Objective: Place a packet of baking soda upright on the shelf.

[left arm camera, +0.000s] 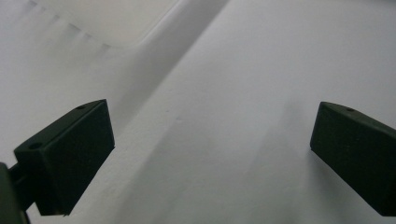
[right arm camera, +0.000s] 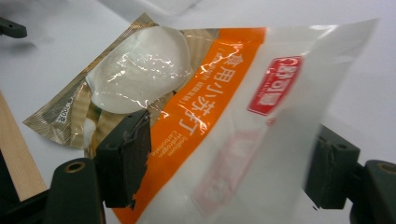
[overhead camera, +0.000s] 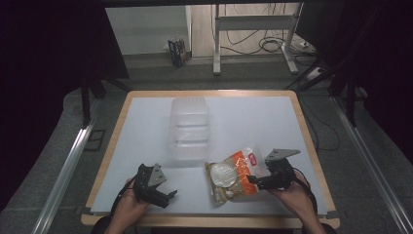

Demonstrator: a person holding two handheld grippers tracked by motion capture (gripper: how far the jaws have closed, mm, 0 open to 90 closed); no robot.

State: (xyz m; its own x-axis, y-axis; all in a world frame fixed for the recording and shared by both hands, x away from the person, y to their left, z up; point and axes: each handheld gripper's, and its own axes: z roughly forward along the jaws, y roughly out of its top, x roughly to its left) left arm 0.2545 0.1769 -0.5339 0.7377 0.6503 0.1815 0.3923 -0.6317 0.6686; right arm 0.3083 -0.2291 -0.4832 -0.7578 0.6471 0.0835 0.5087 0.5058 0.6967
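A plastic bag [overhead camera: 236, 173] with an orange band, a red label and a white lump inside lies on the white table top [overhead camera: 258, 122], near the front right. My right gripper [overhead camera: 253, 181] reaches it from the right. In the right gripper view the bag [right arm camera: 215, 93] passes between the two black jaws of my right gripper [right arm camera: 229, 172]; they stand apart, with no squeeze on the film, so it is open. My left gripper [overhead camera: 170, 195] sits at the front left, apart from the bag. In its own view my left gripper [left arm camera: 212, 154] is wide open over bare table.
A clear plastic container [overhead camera: 190, 129] stands in the middle of the table, just behind the bag. The table's wooden rim [overhead camera: 311, 146] runs along the right side. A desk frame and cables [overhead camera: 258, 44] stand on the floor beyond the far edge.
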